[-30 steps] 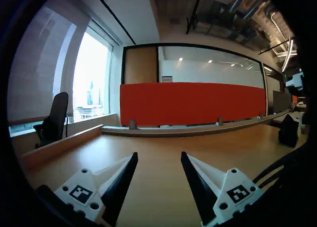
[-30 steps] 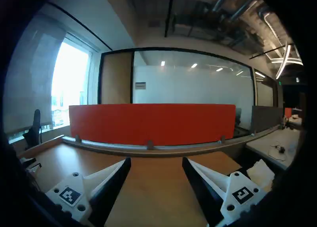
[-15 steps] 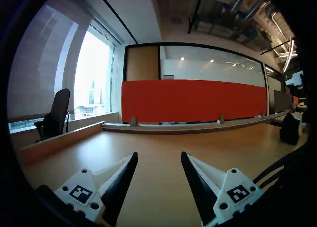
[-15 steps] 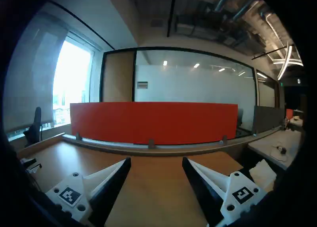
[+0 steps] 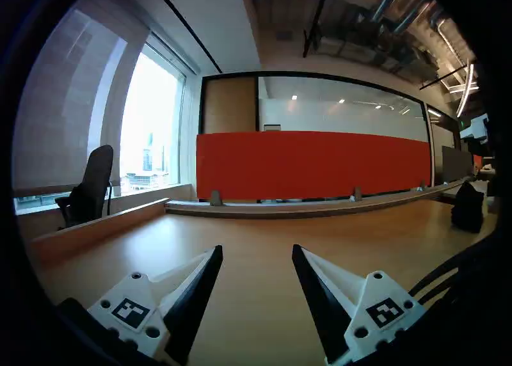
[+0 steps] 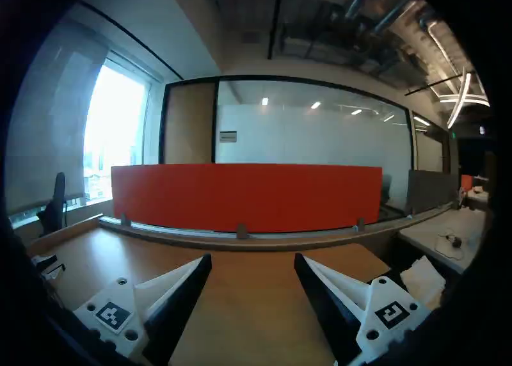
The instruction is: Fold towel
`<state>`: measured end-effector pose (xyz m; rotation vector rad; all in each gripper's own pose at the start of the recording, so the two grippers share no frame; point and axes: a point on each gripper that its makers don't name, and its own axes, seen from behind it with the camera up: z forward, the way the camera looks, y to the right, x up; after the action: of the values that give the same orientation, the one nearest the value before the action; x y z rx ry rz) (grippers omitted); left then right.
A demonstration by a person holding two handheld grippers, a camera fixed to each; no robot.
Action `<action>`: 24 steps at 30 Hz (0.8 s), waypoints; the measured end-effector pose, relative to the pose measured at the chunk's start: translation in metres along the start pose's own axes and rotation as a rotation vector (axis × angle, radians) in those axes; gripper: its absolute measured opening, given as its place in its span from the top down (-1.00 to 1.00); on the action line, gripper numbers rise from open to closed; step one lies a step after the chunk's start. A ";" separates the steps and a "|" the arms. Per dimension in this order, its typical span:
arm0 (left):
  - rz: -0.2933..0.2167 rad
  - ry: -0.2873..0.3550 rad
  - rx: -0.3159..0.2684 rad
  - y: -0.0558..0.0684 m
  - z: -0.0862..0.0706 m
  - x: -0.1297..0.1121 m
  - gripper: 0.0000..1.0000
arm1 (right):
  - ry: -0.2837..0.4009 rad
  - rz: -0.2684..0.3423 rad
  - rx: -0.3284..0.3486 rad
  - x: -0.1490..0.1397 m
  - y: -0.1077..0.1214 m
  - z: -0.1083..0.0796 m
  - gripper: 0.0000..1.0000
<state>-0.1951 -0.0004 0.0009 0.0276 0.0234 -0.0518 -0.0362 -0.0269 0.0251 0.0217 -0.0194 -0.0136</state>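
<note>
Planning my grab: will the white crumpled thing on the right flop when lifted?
The white crumpled thing shows soft folds, so it probably flops and sags when lifted. It looks thin, so likely light and easily dragged by a push.

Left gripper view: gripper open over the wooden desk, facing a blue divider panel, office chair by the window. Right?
Not quite. The divider panel is red-orange, not blue, as the left gripper view shows. The rest holds: the left gripper is open over the wooden desk, with the office chair by the window.
</note>
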 end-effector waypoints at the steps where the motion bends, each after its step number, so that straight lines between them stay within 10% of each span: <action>1: -0.001 0.000 -0.001 0.000 0.000 0.000 -0.59 | 0.000 0.002 0.000 0.000 0.000 0.000 -1.00; 24: 0.000 0.001 -0.002 0.002 0.000 -0.003 -0.61 | 0.077 -0.042 -0.032 0.014 0.027 -0.002 -1.00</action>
<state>-0.1982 0.0020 0.0008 0.0257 0.0247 -0.0520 -0.0216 -0.0003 0.0243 -0.0090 0.0582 -0.0550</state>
